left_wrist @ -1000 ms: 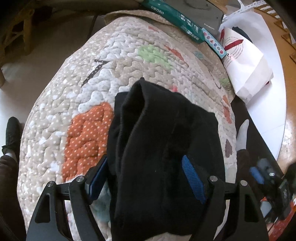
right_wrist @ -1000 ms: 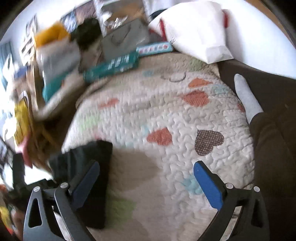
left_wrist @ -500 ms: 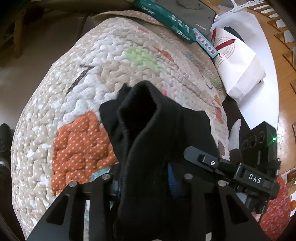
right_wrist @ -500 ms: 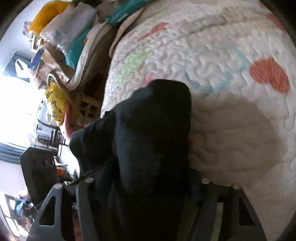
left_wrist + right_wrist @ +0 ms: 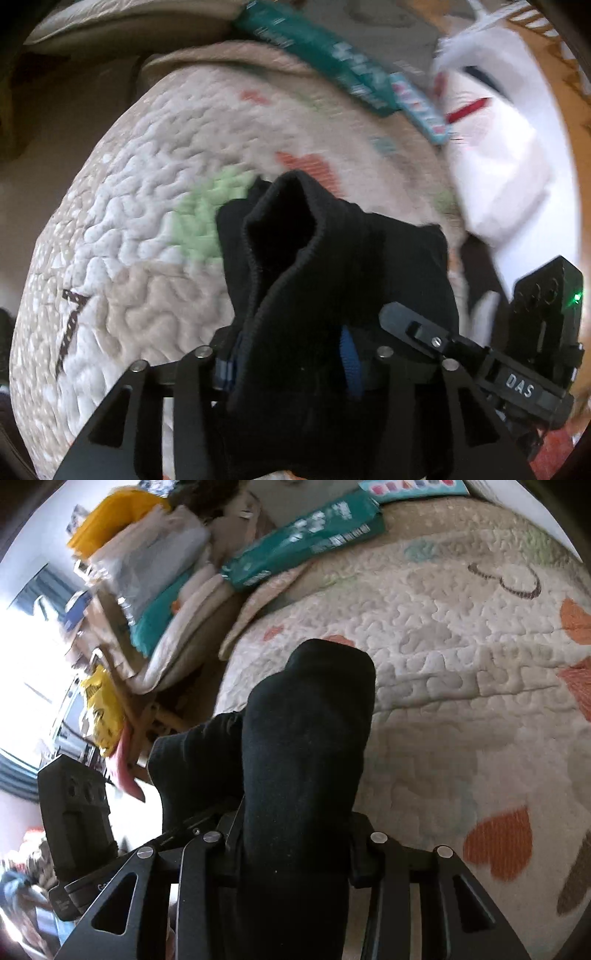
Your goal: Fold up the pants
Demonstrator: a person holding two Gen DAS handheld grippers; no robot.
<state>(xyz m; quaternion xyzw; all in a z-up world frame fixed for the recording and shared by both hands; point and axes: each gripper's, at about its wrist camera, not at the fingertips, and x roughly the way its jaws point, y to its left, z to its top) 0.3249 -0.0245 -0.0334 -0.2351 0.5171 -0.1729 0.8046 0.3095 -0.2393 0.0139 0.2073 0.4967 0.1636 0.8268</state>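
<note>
The black pants (image 5: 332,280) are bunched and lifted above a quilted mat (image 5: 140,229) with coloured hearts. My left gripper (image 5: 291,365) is shut on a thick fold of the pants, which drapes over its fingers. My right gripper (image 5: 295,842) is shut on the pants (image 5: 306,738) too, with the cloth standing up between its jaws. The right gripper (image 5: 480,358) shows at the right of the left wrist view, close beside the left one. The left gripper (image 5: 77,823) shows at the left of the right wrist view.
A teal package (image 5: 306,539) and a colourful box (image 5: 417,99) lie at the mat's far edge. A white paper bag (image 5: 498,147) stands at the right. Stacked bags and cloth (image 5: 147,565) pile up beyond the mat's left edge (image 5: 236,627).
My right gripper came over from the open mat and shut on the pants beside my left one. My left gripper shut on the cloth. Both have lifted and carried the pants farther along the mat.
</note>
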